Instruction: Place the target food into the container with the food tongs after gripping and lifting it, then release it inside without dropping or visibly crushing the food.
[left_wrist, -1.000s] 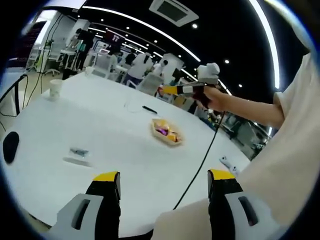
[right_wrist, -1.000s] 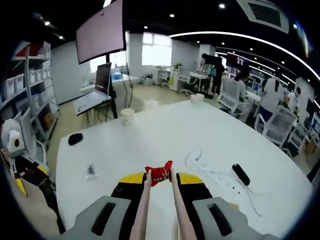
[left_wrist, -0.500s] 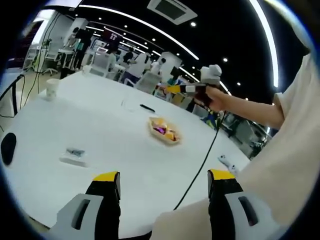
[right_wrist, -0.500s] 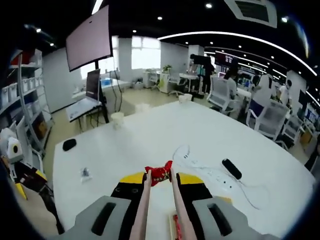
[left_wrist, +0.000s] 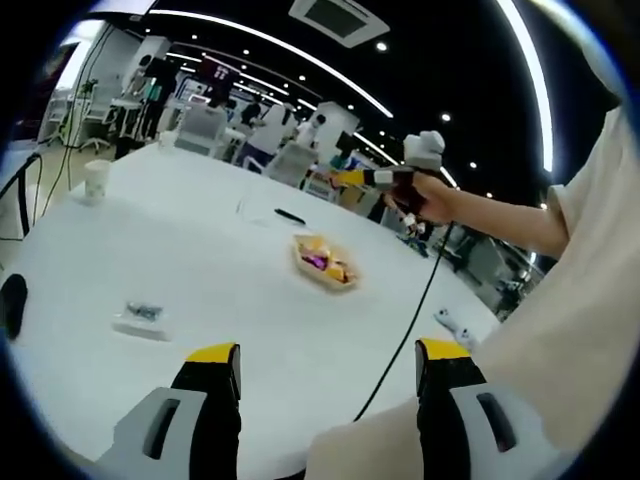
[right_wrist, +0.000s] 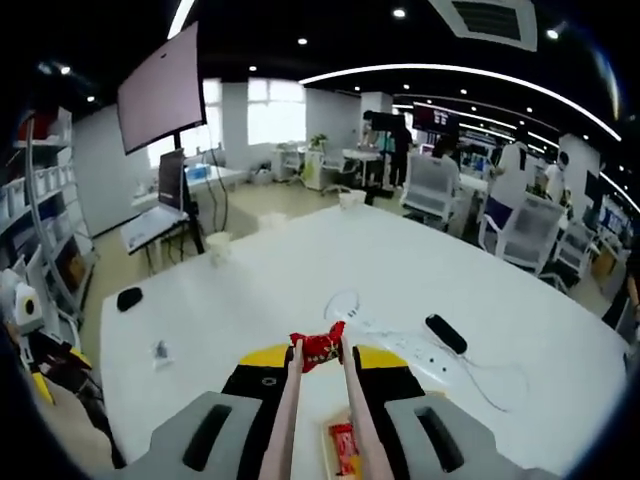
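My right hand-held gripper (right_wrist: 320, 365) squeezes the food tongs (right_wrist: 318, 410), whose tips pinch a red-wrapped candy (right_wrist: 320, 348) lifted above the white counter (right_wrist: 400, 280). The container (left_wrist: 322, 263), a shallow tray of sweets, sits mid-counter. My left hand-held gripper (left_wrist: 328, 372) is spread wide, holding nothing, near that counter's edge.

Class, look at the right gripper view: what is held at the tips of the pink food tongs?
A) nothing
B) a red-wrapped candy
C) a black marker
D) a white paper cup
B: the red-wrapped candy sits pinched between the tips of the pink food tongs, which the right gripper squeezes shut above the white table.
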